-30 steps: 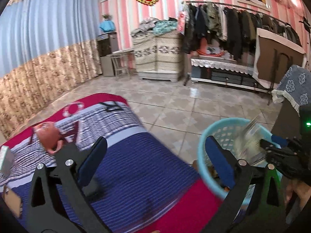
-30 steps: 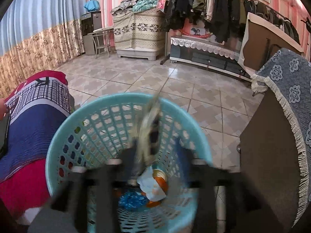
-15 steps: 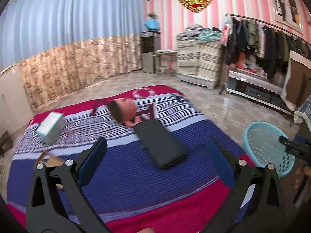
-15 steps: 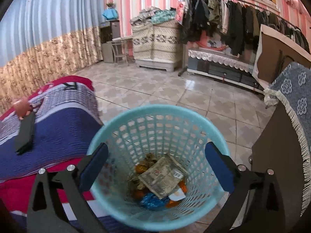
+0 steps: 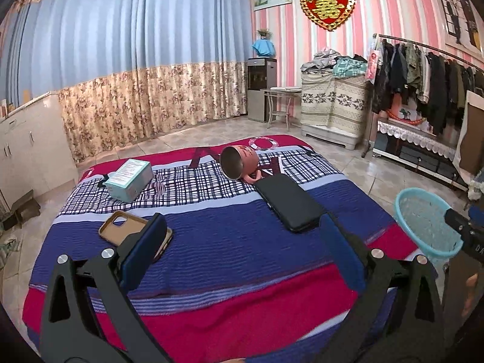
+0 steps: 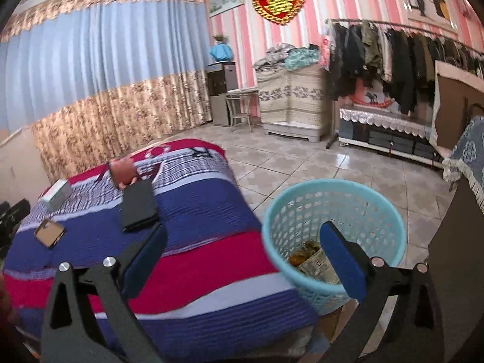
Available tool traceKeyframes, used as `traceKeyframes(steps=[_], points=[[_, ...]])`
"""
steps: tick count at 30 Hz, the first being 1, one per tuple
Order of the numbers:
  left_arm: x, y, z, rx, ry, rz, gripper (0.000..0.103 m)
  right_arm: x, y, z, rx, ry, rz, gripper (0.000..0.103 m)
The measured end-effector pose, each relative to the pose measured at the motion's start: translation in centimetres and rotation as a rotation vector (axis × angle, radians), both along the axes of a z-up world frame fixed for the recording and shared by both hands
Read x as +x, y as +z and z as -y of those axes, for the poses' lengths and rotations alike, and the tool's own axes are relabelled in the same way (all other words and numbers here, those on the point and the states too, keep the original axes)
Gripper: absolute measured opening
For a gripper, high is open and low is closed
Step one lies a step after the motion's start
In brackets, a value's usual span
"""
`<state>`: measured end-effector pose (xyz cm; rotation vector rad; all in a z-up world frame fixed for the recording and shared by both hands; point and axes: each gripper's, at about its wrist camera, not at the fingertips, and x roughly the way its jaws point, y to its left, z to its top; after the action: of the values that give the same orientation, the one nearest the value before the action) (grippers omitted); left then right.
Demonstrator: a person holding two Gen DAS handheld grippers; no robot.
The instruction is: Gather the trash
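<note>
A light blue plastic basket (image 6: 332, 211) stands on the tiled floor beside the bed and holds crumpled wrappers (image 6: 314, 260); it also shows at the right of the left wrist view (image 5: 423, 220). My right gripper (image 6: 242, 257) is open and empty, above the bed edge next to the basket. My left gripper (image 5: 242, 248) is open and empty above the striped blanket (image 5: 227, 242). On the blanket lie a tipped pink mug (image 5: 239, 161), a black case (image 5: 290, 202), a teal box (image 5: 130, 178) and a tan phone case (image 5: 121, 230).
A dark cabinet (image 6: 453, 257) with a blue fringed cloth (image 6: 469, 154) stands right of the basket. A clothes rack (image 6: 393, 51), a covered chest (image 6: 290, 103) and a small stool (image 6: 239, 112) line the far wall. White cupboards (image 5: 27, 145) stand left of the bed.
The right gripper opened and dropped the wrapper into the basket, then drew back and turned left. The left gripper swung left from the basket to face the bed.
</note>
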<state>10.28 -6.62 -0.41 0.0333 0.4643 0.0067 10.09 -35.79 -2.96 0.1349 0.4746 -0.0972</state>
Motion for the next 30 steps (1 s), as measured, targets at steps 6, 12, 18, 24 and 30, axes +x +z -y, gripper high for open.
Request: traceKeyframes(steps=[6, 12, 18, 24, 30], points=[[-2.0, -0.9, -0.4, -0.012, -0.018, -0.003, 0.098, -2.5, -0.7, -3.4, 0.022, 0.071, -0.007, 0.098], [-3.1, -1.8, -0.8, -0.018, -0.029, -0.009, 0.098, -3.9, -1.2, -6.0, -0.037, 0.098, 0.006, 0.098], [-3.5, -2.1, -1.3, -0.029, -0.012, -0.009, 0.098, -4.2, -1.2, -7.1, -0.079, 0.117, 0.027, 0.098], [-3.6, -2.4, -1.7, -0.025, 0.0, 0.003, 0.098, -4.2, -1.3, -7.8, -0.1, 0.129, 0.03, 0.098], [-3.5, -2.9, -1.3, -0.02, -0.005, -0.001, 0.098, -4.2, -1.2, -7.9, -0.1, 0.13, 0.03, 0.098]])
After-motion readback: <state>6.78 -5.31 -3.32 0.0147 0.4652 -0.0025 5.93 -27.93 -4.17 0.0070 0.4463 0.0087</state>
